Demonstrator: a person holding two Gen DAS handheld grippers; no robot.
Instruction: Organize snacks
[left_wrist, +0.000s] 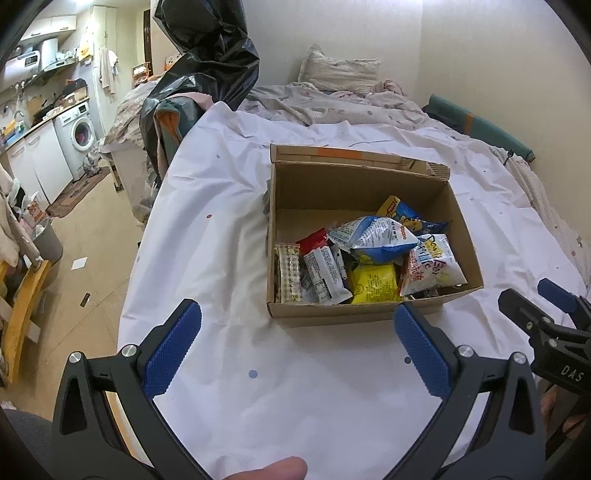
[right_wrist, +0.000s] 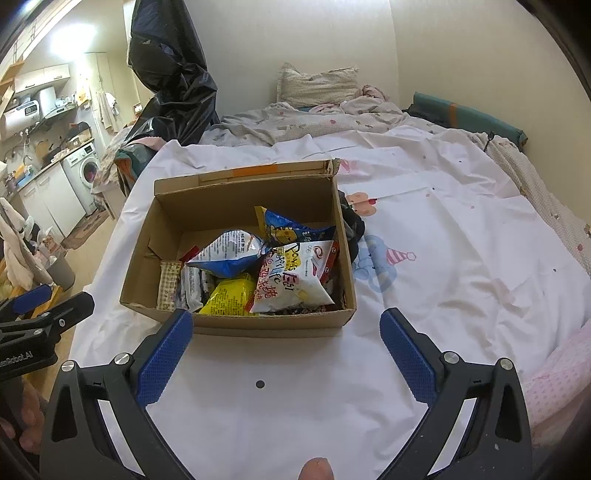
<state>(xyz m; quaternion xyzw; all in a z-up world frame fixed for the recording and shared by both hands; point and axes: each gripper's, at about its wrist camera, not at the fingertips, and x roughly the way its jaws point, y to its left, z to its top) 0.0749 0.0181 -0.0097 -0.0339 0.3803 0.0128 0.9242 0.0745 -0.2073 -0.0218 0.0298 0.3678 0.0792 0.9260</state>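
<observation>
An open cardboard box (left_wrist: 369, 314) (right_wrist: 236, 325) rests on a white sheet over a bed and holds several snack packets. Among them are a blue-and-white bag (left_wrist: 373, 236) (right_wrist: 229, 254), a yellow packet (left_wrist: 373, 284) (right_wrist: 229, 295), a white bag with handwriting-style print (left_wrist: 432, 266) (right_wrist: 295, 280) and a checked bar (left_wrist: 288, 273) (right_wrist: 168, 284). My left gripper (left_wrist: 297, 321) stands open just in front of the box, nothing between its blue pads. My right gripper (right_wrist: 286, 330) is open too, at the box's near wall, and empty.
The white sheet (left_wrist: 295, 387) (right_wrist: 461, 240) spreads around the box. A black plastic bag (left_wrist: 207, 55) (right_wrist: 170, 74) hangs at the back left. A pillow (left_wrist: 340, 70) and rumpled bedding lie behind. A dark cloth (right_wrist: 352, 225) sits by the box's right side. Floor and kitchen units lie left.
</observation>
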